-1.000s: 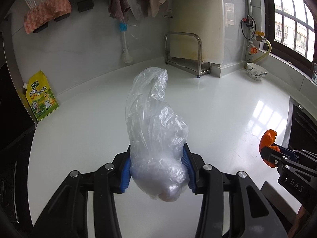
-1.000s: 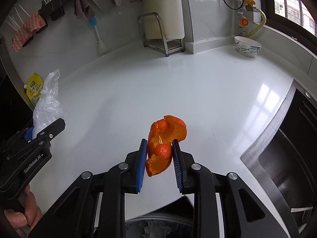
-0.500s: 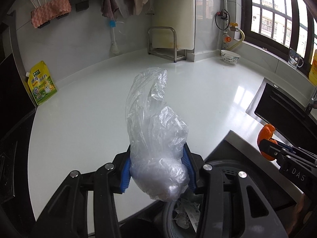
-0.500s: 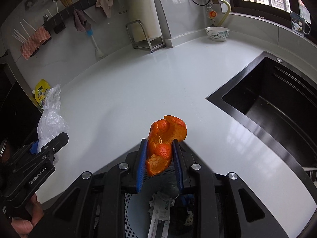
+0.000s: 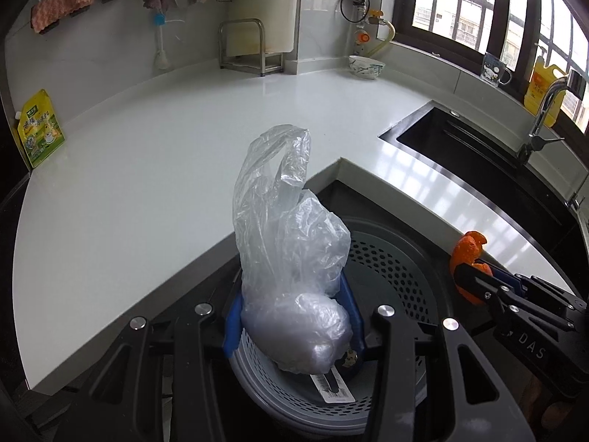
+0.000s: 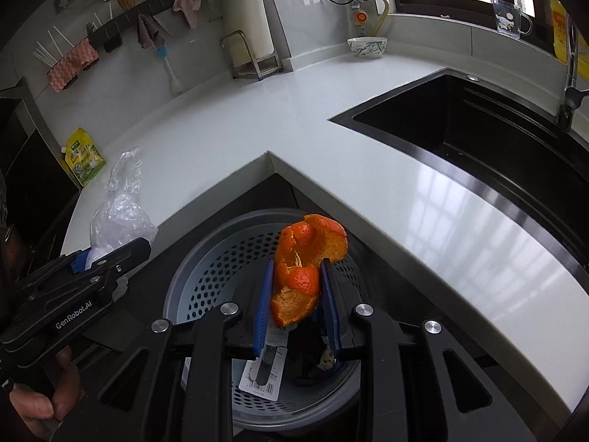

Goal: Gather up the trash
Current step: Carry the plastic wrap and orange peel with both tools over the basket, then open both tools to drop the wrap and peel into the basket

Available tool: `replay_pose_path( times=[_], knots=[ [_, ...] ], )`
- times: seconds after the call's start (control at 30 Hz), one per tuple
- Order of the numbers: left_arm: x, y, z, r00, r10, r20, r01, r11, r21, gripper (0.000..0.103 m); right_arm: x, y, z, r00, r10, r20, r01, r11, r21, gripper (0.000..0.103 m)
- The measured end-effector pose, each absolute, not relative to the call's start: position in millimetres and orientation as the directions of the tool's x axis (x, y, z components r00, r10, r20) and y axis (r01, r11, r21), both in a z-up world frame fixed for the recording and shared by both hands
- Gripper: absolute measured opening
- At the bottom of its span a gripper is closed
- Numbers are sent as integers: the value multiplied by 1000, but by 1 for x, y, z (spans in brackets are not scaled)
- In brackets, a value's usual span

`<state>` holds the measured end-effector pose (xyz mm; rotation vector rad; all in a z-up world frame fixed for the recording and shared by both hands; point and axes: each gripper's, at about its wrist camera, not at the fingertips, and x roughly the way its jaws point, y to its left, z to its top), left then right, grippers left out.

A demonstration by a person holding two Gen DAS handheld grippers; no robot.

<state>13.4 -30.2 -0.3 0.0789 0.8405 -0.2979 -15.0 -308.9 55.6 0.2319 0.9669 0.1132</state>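
Inside perforated bin: barcoded wrapper.

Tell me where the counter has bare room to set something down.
The white counter is bare from the yellow pouch across to the sink, and along the strip in front of the sink. Its back edge is crowded: metal rack, brush, bowl. The trash basket already holds litter.

Glossy white L-shaped countertop, black sink, pale tiled wall, daylight through barred windows.
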Motion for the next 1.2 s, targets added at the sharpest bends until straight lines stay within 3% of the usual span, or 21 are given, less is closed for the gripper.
replay_pose_path(
  times=[0.57, 0.6, 0.67, 0.77, 1.0, 1.2],
  knots=[
    [8, -41, -35, 568, -201, -798, 325, 946, -7, 51, -10, -298, 7, 481, 240, -843, -9, 963, 269, 26],
    [9, -40, -36, 567, -200, -799, 322, 947, -8, 54, -9, -297, 8, 482, 242, -842, -12, 963, 270, 27],
    [9, -37, -36, 570, -195, -798, 313, 950, -9, 61, -9, -296, 11, 493, 237, -837, -15, 964, 264, 43],
    [11, -32, -37, 576, -178, -798, 292, 956, -2, 70, -10, -296, 17, 509, 222, -832, -19, 969, 246, 55],
    [11, -26, -36, 576, -173, -799, 268, 963, -15, 82, -11, -301, 19, 501, 200, -842, 16, 971, 240, 55],
    [9, -22, -36, 571, -155, -806, 243, 970, -14, 85, -17, -296, 21, 495, 169, -852, 20, 979, 205, 58]
  ],
)
